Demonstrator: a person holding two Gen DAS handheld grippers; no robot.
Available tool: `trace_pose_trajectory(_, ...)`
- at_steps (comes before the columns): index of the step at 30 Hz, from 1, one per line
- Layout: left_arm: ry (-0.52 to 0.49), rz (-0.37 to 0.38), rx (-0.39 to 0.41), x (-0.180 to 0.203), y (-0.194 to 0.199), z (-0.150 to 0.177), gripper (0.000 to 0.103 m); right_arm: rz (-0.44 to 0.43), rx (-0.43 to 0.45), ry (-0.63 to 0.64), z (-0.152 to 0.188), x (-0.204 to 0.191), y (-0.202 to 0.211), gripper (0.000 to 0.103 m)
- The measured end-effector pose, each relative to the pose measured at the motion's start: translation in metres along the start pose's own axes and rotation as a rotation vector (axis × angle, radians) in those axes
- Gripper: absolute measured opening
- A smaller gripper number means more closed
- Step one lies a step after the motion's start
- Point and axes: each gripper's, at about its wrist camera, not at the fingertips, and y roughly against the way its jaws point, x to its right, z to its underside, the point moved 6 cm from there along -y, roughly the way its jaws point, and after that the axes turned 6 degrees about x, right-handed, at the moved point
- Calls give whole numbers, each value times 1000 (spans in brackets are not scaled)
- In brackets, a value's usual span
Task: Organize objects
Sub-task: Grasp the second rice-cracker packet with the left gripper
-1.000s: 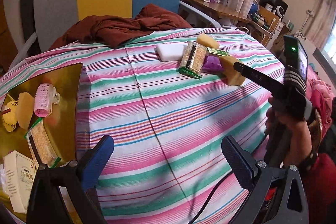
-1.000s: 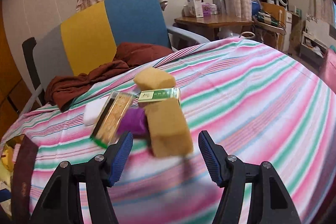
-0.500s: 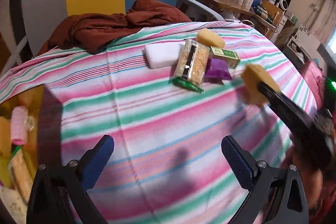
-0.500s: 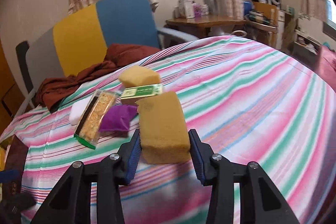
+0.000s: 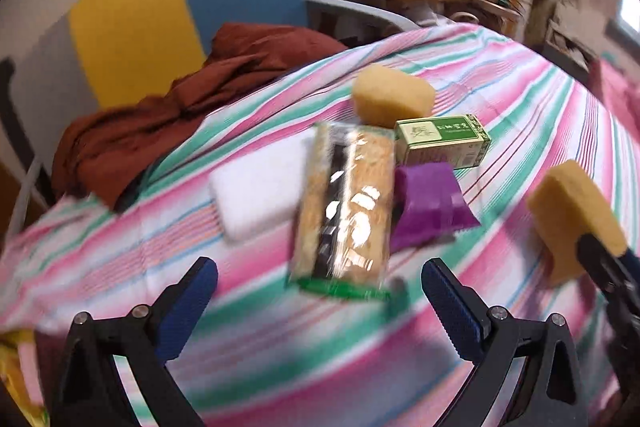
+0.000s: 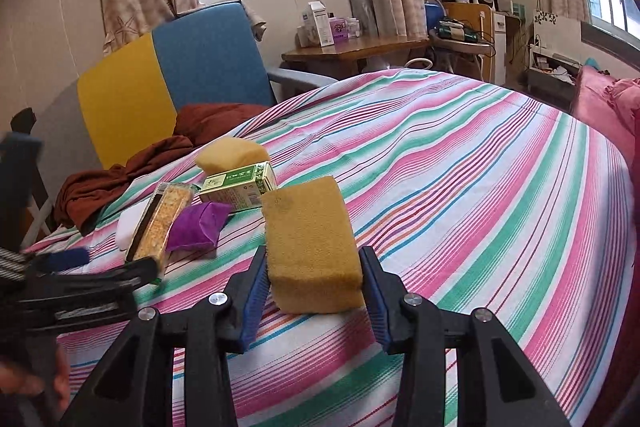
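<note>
My right gripper (image 6: 314, 297) is shut on a yellow-brown rectangular sponge (image 6: 310, 243) and holds it above the striped tablecloth (image 6: 460, 187); the sponge also shows in the left wrist view (image 5: 572, 215). My left gripper (image 5: 318, 301) is open and empty, just in front of a clear cracker packet (image 5: 346, 203). Around the packet lie a white foam block (image 5: 260, 191), a purple pouch (image 5: 430, 203), a green box (image 5: 442, 141) and a rounded yellow sponge (image 5: 392, 99). The same cluster shows in the right wrist view: packet (image 6: 162, 223), pouch (image 6: 198, 227), green box (image 6: 240, 183).
A rust-brown cloth (image 5: 180, 111) lies on a yellow and blue chair (image 5: 180, 19) behind the table. A wooden side table (image 6: 352, 49) with boxes stands at the back. A pink bedspread (image 6: 604, 107) is at the right.
My right gripper closed on the rectangular sponge and lifted it off the cloth. My left gripper swung away from the gold tray and moved up close to the cracker packet.
</note>
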Motion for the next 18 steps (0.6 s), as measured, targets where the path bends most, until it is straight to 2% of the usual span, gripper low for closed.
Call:
trace_pose_trajectory(2, -17, 1, -19, 2, -13, -2, 85, -3, 1, -8, 1, 2, 0, 44)
trace_pose_trajectory(4, -1, 25, -17, 1, -20, -3, 82, -7, 2, -11, 1, 2, 0, 44)
trace_pose_trajectory(6, 35, 42, 2, -4, -22, -3, 74, -10, 3, -15, 1, 3, 0, 44)
trace_pose_trajectory(8, 32, 72, 29, 0, -21, -2, 57, -13, 4, -18, 1, 3, 0, 44)
trace_pose_trajectory(9, 22, 71, 39, 2, -18, -1, 52, -13, 5, -21, 2, 3, 0, 44)
trace_pose_trajectory(14, -58, 12, 92, 15, -6, 4, 49, -7, 6, -14, 2, 1, 0, 44)
trace_pose_trajectory(18, -64, -1, 120, 14, 5, 8, 49, -7, 9, -17, 3, 1, 1, 44)
